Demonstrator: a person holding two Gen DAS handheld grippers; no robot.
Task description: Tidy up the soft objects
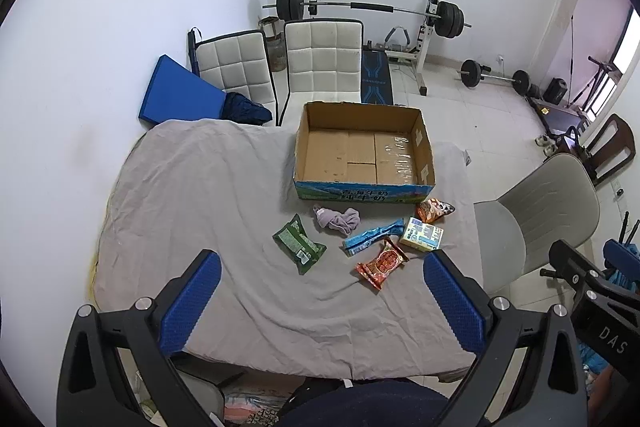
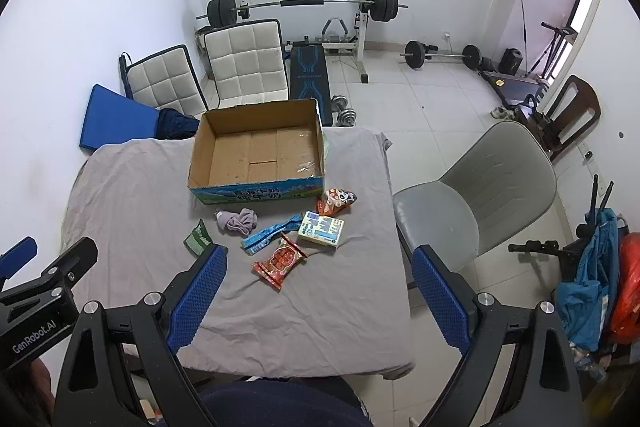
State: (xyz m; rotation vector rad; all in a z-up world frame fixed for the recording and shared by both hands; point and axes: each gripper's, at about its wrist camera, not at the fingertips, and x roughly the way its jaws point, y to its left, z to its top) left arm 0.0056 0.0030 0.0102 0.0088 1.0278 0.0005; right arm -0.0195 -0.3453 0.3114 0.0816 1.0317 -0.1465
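An open, empty cardboard box (image 1: pixel 362 151) (image 2: pixel 260 151) stands on a table draped in grey cloth (image 1: pixel 208 195) (image 2: pixel 132 187). In front of it lie a purple cloth (image 1: pixel 336 219) (image 2: pixel 237 219), a green packet (image 1: pixel 299 243) (image 2: pixel 196 238), a blue packet (image 1: pixel 372 237) (image 2: pixel 272 231), a red packet (image 1: pixel 381 263) (image 2: pixel 280 261), an orange packet (image 1: pixel 434 209) (image 2: pixel 335 201) and a yellow-blue carton (image 1: pixel 422 234) (image 2: pixel 321 228). My left gripper (image 1: pixel 322 301) is open and empty, held above the table's near edge. My right gripper (image 2: pixel 320 301) is open and empty, to the right of the left one.
A grey chair (image 1: pixel 540 211) (image 2: pixel 480 187) stands at the table's right side. Two white padded chairs (image 1: pixel 320 59) (image 2: pixel 244 63) and a blue mat (image 1: pixel 176 95) are behind the table. A weight bench with barbell (image 1: pixel 368 11) stands at the far wall.
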